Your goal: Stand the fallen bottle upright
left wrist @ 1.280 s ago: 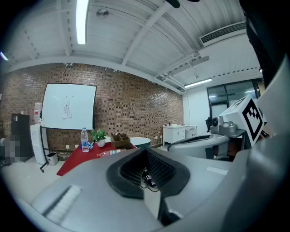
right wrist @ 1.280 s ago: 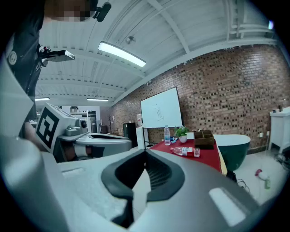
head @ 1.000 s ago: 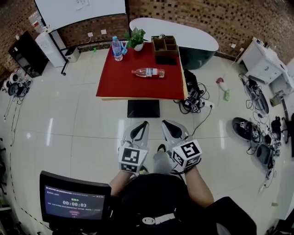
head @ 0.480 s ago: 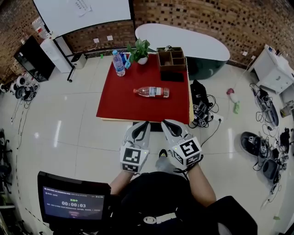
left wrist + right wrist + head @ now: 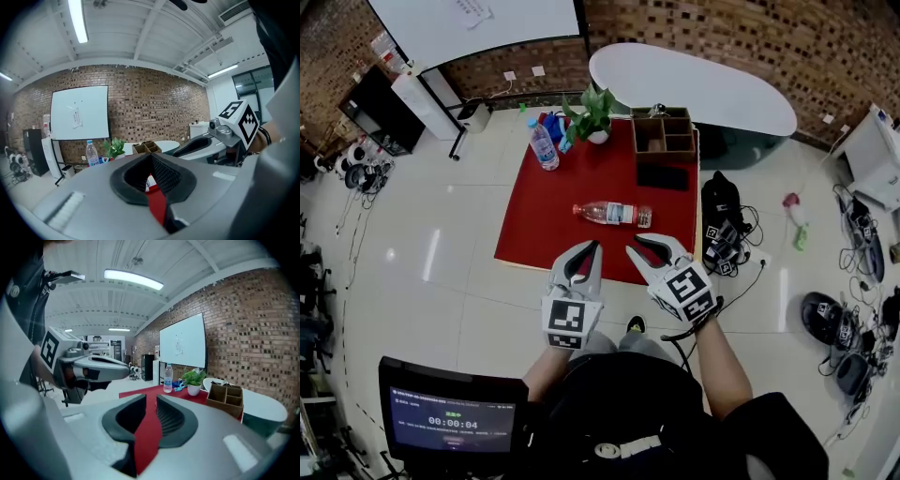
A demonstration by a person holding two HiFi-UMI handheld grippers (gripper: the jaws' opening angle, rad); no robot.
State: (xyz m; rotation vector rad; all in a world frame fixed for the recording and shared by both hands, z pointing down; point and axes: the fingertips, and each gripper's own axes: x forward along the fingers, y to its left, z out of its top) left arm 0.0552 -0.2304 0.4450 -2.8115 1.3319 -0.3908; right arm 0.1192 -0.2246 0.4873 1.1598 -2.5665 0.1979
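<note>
Flagging risks first. The bottle (image 5: 612, 214) lies on its side on the red table (image 5: 534, 230), ahead of both sets of jaws and well apart from them. It sits crosswise to their line, cap toward the left-jaw side.

- It's round and lying across my approach, so a one-sided nudge from a jaw tip would probably roll it, either away from the jaws or back toward the table's near edge.
- It looks like thin plastic with liquid inside. Too hard a squeeze could buckle it. A grip far off its middle could let it swing while I tip it up.
- If I set it down tilted, it likely falls again.
- The second bottle (image 5: 545, 145), plant (image 5: 595, 114) and box (image 5: 666, 134) sit far beyond the jaws. I judge them low risk unless the bottle rolls that way.

Jaws:
- Left gripper (image 5: 591, 249): pads meet at the tips, closed, nothing held. It's useless for a grab as it stands.
- Right gripper (image 5: 645, 247): opening, with only a narrow slit so far. Nothing is between the pads and they touch nothing. I judge that gap too small for the bottle's body, so going in like this would push it rather than straddle it.
</note>
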